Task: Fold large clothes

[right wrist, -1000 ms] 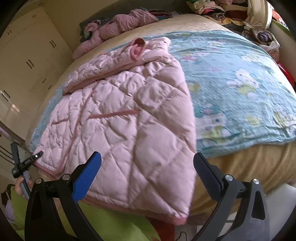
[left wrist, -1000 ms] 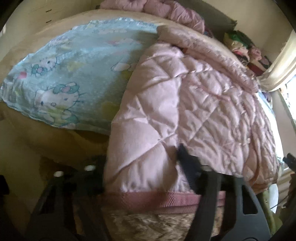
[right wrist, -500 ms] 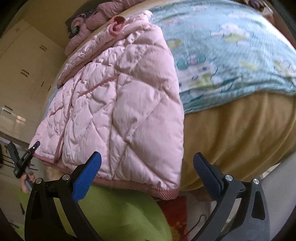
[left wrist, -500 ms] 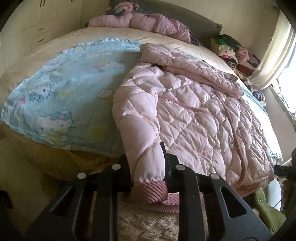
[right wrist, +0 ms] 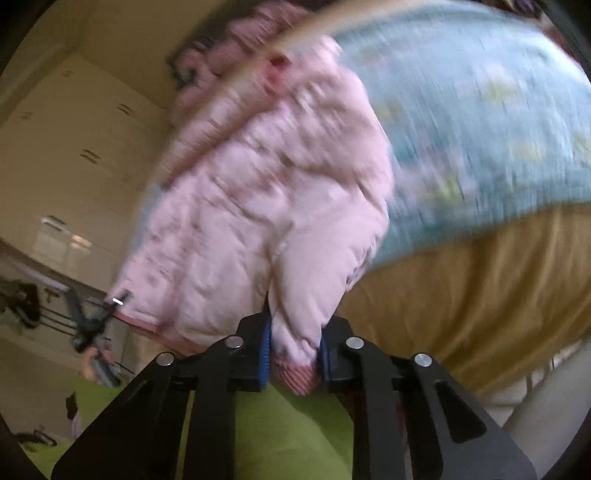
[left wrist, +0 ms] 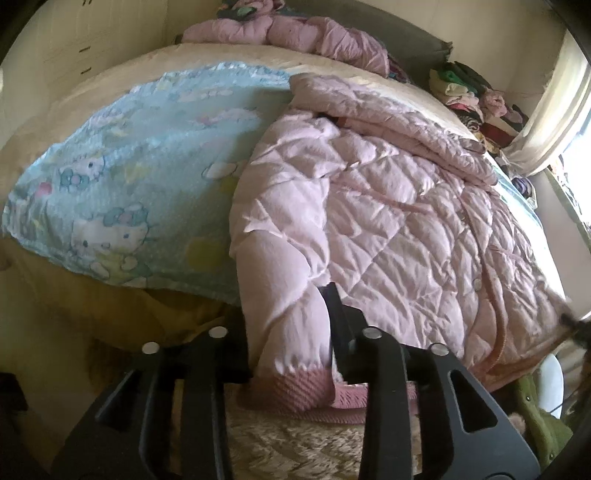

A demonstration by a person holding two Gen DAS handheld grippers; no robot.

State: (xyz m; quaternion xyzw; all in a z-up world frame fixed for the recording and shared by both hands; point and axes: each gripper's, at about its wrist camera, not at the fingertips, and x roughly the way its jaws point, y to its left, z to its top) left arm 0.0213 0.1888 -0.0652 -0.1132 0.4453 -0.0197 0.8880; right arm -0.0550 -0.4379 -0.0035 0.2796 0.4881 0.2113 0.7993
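Quilted satin, pale pink and puffy with diamond stitching, covers the near half of the bed [left wrist: 110, 317]: the jacket [left wrist: 388, 206] lies spread on a light-blue cartoon-print blanket [left wrist: 140, 184], its lower edge hanging over the mattress side. The left gripper [left wrist: 291, 332] is clamped on one sleeve just above the ribbed, darker-pink knit cuff [left wrist: 291, 387], black fingers pressing the padded fabric from both sides. The right gripper [right wrist: 293, 354], with blue ridged pads [right wrist: 264, 354], pinches another ribbed cuff [right wrist: 295, 380] of the jacket; this view is motion-blurred. A second rumpled pink garment [left wrist: 295, 33] sits at the head of the bed, and folded clothes [left wrist: 472, 96] are stacked beside it.
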